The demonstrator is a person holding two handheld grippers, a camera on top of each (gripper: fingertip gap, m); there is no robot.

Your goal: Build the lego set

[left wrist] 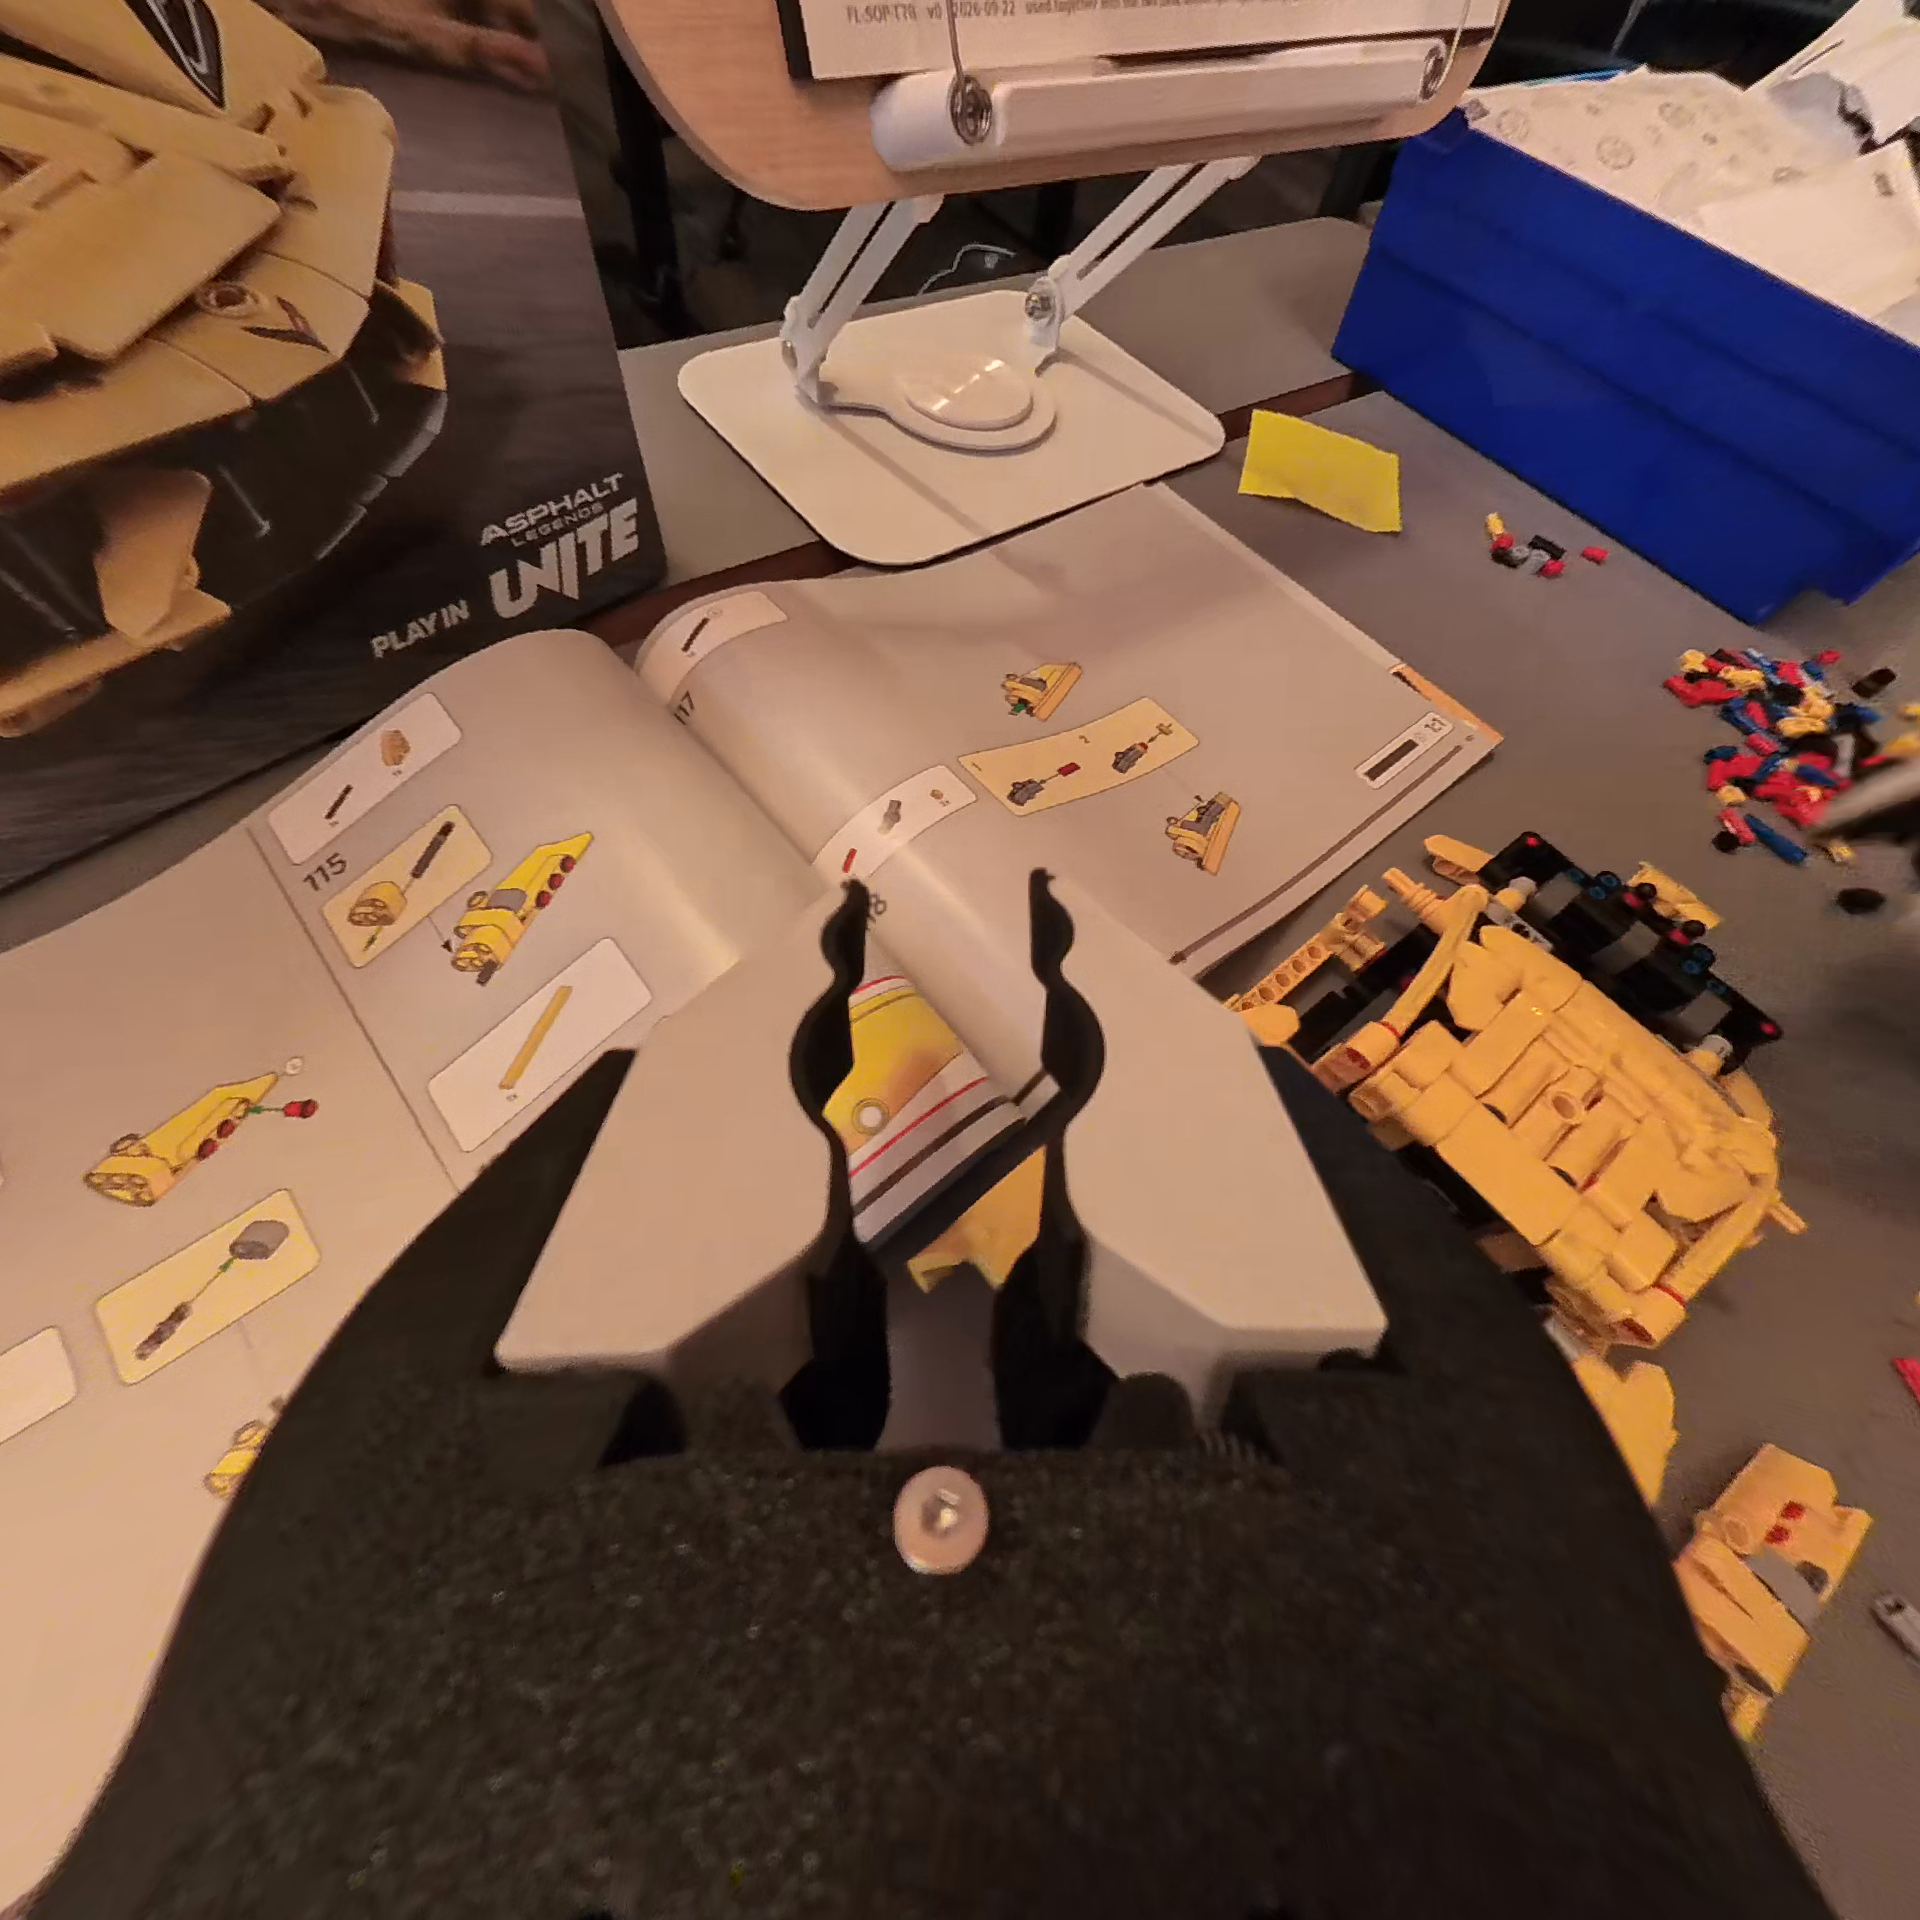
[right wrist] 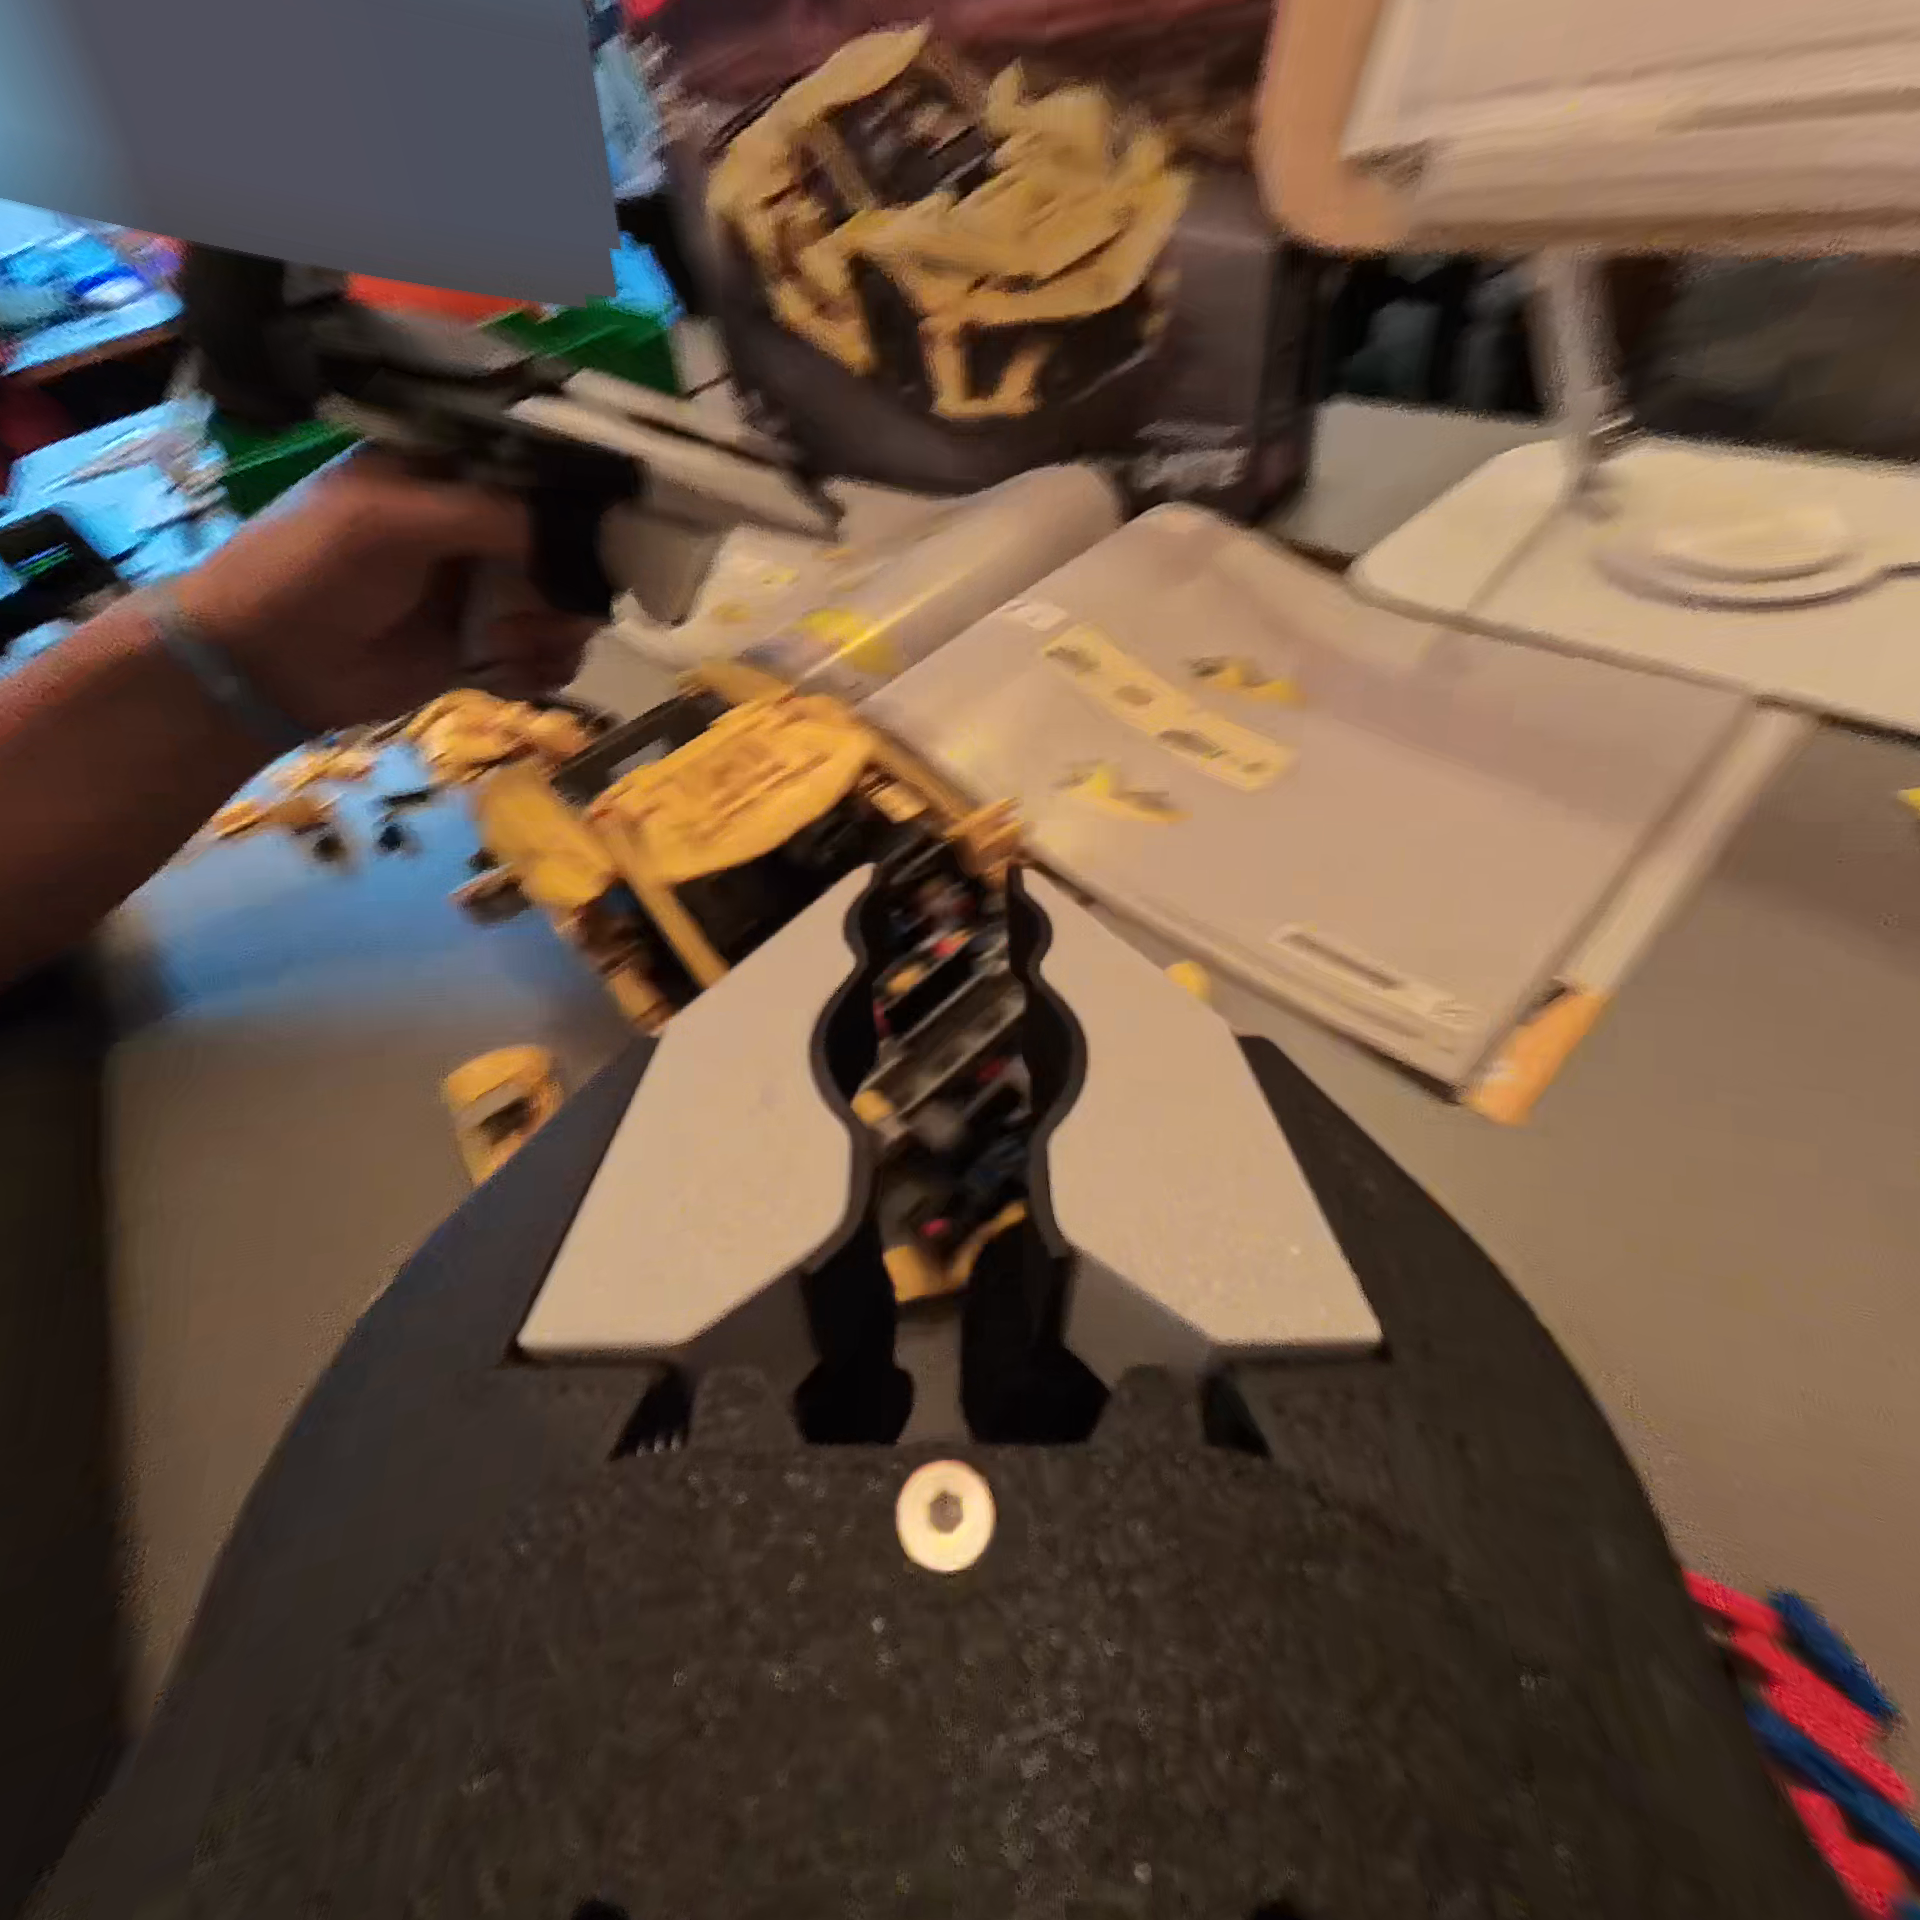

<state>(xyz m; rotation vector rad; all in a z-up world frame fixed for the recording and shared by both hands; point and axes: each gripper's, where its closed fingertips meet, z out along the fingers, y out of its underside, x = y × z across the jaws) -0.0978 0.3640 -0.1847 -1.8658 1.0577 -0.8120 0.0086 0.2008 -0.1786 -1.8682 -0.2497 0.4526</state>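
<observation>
The yellow model [left wrist: 1507, 1122] lies on the tabletop [left wrist: 1558, 582] just right of the open manual [left wrist: 644, 831], its body panels largely on over a black frame, so the build looks well advanced; the manual lies open partway through its steps, which suggests more remains; a smaller yellow sub-assembly [left wrist: 1766, 1558] sits apart near the model, not yet joined, and a pile of loose pins [left wrist: 1787, 727] in red, blue and yellow waits farther right, with a few strays [left wrist: 1538, 551] near a blue bin [left wrist: 1621, 374]

The left hand-held gripper [left wrist: 945, 894] hangs over the manual's spine with its fingers apart and nothing between them; the right hand-held gripper [right wrist: 940, 883] points at the model [right wrist: 727, 800], fingers likewise apart and empty, the black frame showing through the gap

The right wrist view is badly smeared, so the model's detail and the manual's pages cannot be read there; a person's hand [right wrist: 395, 603] grips the other tool at the left of it; the box [left wrist: 260, 416] and a white stand [left wrist: 956, 416] are cut off by the frame; how the model's far side looks is hidden
</observation>
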